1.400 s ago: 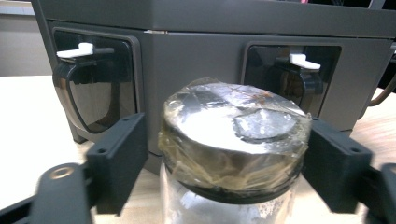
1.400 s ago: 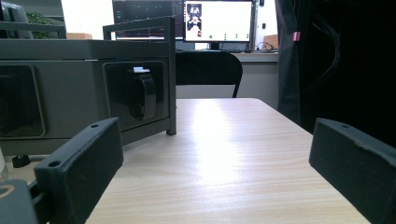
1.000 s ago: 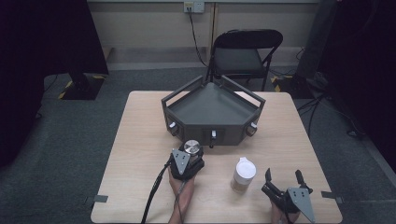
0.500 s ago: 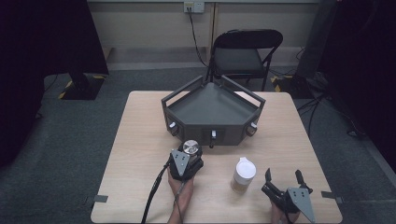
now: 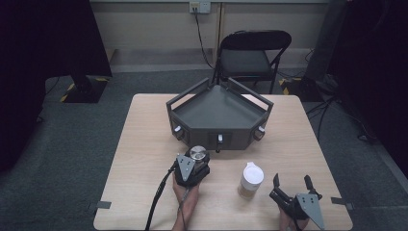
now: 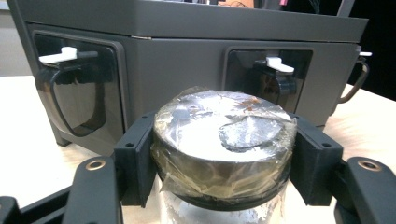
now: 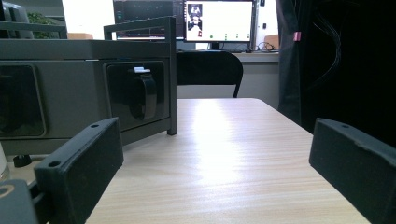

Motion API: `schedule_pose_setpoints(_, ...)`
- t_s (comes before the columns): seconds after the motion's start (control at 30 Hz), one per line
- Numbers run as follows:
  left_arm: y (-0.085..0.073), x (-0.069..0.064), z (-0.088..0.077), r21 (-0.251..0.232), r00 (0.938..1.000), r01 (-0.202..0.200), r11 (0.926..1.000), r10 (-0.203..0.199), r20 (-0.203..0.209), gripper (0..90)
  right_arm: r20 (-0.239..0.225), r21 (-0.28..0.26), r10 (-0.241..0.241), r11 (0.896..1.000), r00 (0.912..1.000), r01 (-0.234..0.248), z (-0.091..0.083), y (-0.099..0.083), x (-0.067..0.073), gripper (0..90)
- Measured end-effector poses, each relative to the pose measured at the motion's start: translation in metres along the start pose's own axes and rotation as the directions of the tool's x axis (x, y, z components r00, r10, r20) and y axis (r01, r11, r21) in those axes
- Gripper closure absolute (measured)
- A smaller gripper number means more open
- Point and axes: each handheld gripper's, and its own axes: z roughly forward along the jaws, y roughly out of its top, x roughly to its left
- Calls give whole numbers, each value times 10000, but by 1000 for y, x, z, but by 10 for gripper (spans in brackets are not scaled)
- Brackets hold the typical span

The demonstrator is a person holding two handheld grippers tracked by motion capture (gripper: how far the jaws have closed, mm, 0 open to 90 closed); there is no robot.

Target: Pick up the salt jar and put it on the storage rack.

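My left jaws (image 6: 224,182): clamped on the jar lid (image 6: 224,140) | my right jaws (image 7: 215,172): wide apart, holding nothing | jar (image 5: 198,155): near-left on the surface (image 5: 144,159), just before the grey box (image 5: 219,115).

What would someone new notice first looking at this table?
Probably the big dark grey tray box at the table's far middle. In front of it, the left gripper is clamped on a silver jar lid, while the right gripper rests open beside a white-capped bottle.
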Motion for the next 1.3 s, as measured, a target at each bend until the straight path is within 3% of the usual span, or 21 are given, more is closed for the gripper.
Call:
schedule_pose_setpoints(0.2,3,5,-3,-42,9996,-91,10000,92,264,346,0,0,0,10000,10000,0,0,0,0,14)
schedule_pose_setpoints(0.7,33,23,-10,-326,9932,-364,9988,398,1098,347,5,0,1,10000,10000,-1,0,0,0,14)
schedule_pose_setpoints(0.87,48,33,-8,-421,9891,-352,9985,409,1415,348,4,1,2,10000,10000,-2,0,0,0,14)
schedule_pose_setpoints(1.1,67,49,-8,-776,9811,-14,9970,164,1929,348,12,2,-1,10000,10000,1,0,0,0,15)
schedule_pose_setpoints(1.3,91,53,-3,-1067,9772,-290,9939,507,2062,348,13,-1,5,10000,10000,-5,0,0,0,14)
